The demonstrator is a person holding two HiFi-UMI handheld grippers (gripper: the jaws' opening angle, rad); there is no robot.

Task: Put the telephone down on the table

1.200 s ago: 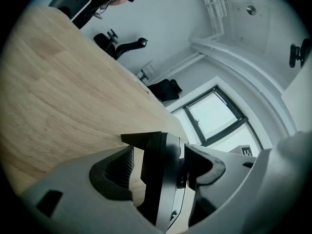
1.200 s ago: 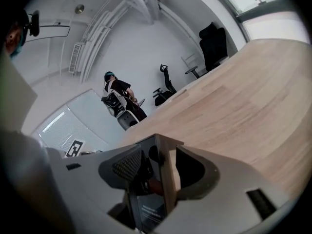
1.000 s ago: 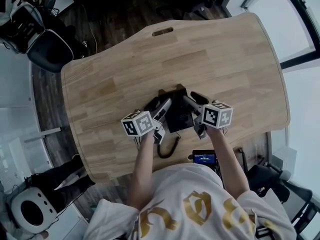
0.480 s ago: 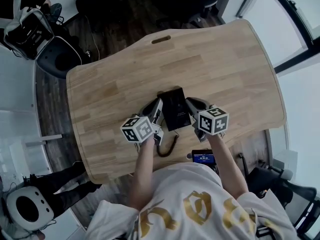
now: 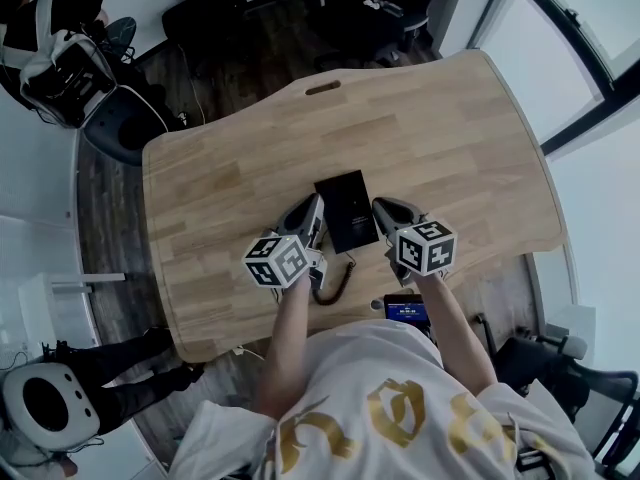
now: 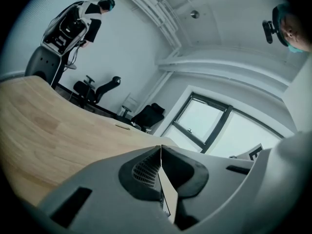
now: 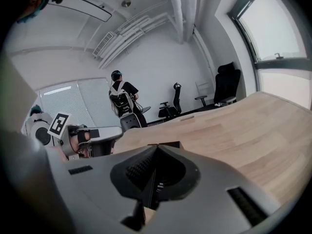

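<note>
The black telephone [image 5: 346, 209] lies flat on the wooden table [image 5: 450, 138], and its coiled cord [image 5: 337, 277] trails to the near edge. My left gripper [image 5: 312, 206] hangs just left of the telephone and my right gripper [image 5: 380, 207] just right of it, both above the tabletop. In the left gripper view the left gripper [image 6: 161, 148] has its jaws together with nothing between them. The right gripper [image 7: 156, 147] looks the same in its own view. Both pairs of jaws have just been closing, empty. A dark edge of the telephone [image 7: 165, 144] peeks over the right jaw tips.
Office chairs [image 5: 205, 13] stand on the dark floor beyond the table's far edge. A small device with a blue screen [image 5: 407, 313] sits at the person's waist by the near edge. A person [image 5: 130, 373] stands at the lower left. Windows run along the right.
Both grippers were spread wide at the telephone's sides; now both are shut and raised off the table. The telephone stays flat on the table between them.
</note>
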